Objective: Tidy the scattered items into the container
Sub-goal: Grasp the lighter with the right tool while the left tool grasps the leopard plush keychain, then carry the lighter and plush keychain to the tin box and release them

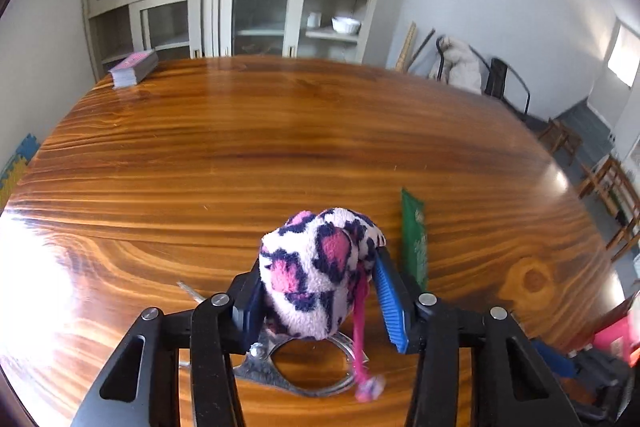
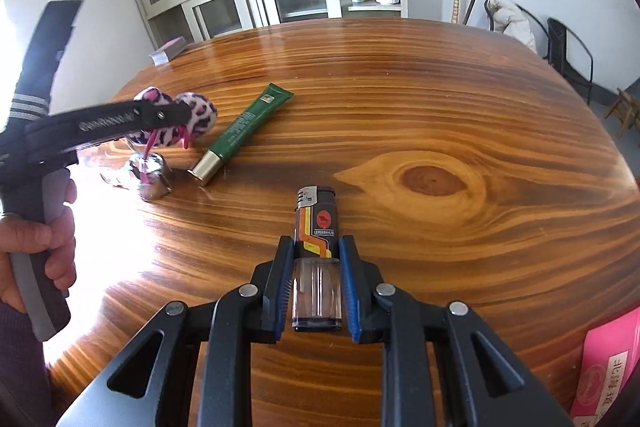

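A pink, white and navy leopard-print plush toy (image 1: pixel 316 267) sits between the fingers of my left gripper (image 1: pixel 320 263), which is shut on it just above the wooden table (image 1: pixel 240 147). Its pink cord (image 1: pixel 360 327) hangs down to a shiny metal piece with ring-shaped loops (image 1: pixel 296 359) on the table. The right wrist view shows this left gripper (image 2: pixel 176 115), the plush toy (image 2: pixel 196 115) and the metal piece (image 2: pixel 154 179) at left. My right gripper (image 2: pixel 316 247) is shut on a black lighter (image 2: pixel 316 223) with orange stripes. A green tube (image 2: pixel 244 127) with a gold cap lies between them.
A stack of cards (image 2: pixel 168 51) rests at the table's far left edge. A pink box (image 2: pixel 608 367) shows at the lower right, past the table rim. A person's hand (image 2: pixel 44 239) holds the left gripper's handle. Cabinets and chairs stand beyond the table.
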Motion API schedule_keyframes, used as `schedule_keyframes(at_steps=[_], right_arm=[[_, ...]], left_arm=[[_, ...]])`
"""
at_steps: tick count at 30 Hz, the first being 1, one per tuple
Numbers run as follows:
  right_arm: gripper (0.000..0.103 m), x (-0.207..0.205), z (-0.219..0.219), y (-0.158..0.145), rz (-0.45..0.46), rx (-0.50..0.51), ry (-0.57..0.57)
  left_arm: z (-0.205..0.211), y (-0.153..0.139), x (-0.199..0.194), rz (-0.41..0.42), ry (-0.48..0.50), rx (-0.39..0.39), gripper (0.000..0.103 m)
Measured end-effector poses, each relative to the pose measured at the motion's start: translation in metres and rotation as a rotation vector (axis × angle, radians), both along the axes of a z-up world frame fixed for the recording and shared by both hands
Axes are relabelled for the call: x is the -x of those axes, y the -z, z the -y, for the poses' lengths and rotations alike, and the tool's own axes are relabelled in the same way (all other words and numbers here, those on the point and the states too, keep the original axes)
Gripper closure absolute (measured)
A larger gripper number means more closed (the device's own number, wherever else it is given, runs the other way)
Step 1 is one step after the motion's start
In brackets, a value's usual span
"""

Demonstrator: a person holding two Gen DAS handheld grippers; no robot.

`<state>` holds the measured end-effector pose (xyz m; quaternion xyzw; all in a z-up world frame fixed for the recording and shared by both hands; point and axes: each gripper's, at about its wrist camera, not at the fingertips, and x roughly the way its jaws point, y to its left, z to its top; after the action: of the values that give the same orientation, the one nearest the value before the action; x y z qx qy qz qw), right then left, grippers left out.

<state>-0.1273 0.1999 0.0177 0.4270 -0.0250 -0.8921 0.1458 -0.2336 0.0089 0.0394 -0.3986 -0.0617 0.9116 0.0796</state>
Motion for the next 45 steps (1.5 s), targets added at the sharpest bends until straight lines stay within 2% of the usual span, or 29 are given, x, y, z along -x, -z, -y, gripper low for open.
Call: schedule_keyframes(at_steps=[8, 12, 17, 22, 31, 39, 45], right_arm=[[0.078, -0.032, -0.004, -0.032, -0.066, 0.083, 0.034], [0.078, -0.058, -0.010, -0.043, -0.092, 0.098, 0.058], [0.078, -0.096, -0.033, -0.053, -0.134, 0.127, 0.120], [0.078, -0.148, -0.070, -0.073, -0.213, 0.156, 0.217], [0.078, -0.209, -0.146, -0.097, -0.301, 0.092, 0.400], [0.078, -0.235, -0.195, -0.089, -0.300, 0.129, 0.481], [0.078, -0.245, -0.216, -0.082, -0.310, 0.134, 0.510]], left_arm=[[0.012, -0.048, -0.036, -0.100, -0.007, -0.082, 0.053], [0.001, -0.065, -0.061, -0.153, 0.016, -0.072, 0.053], [-0.019, -0.083, -0.092, -0.194, 0.087, -0.087, 0.053], [-0.044, -0.091, -0.122, -0.200, 0.174, -0.106, 0.053], [-0.111, -0.098, -0.174, -0.204, 0.314, -0.117, 0.053], [-0.197, -0.104, -0.201, -0.191, 0.459, -0.121, 0.053], [-0.259, -0.100, -0.202, -0.133, 0.536, -0.140, 0.053]])
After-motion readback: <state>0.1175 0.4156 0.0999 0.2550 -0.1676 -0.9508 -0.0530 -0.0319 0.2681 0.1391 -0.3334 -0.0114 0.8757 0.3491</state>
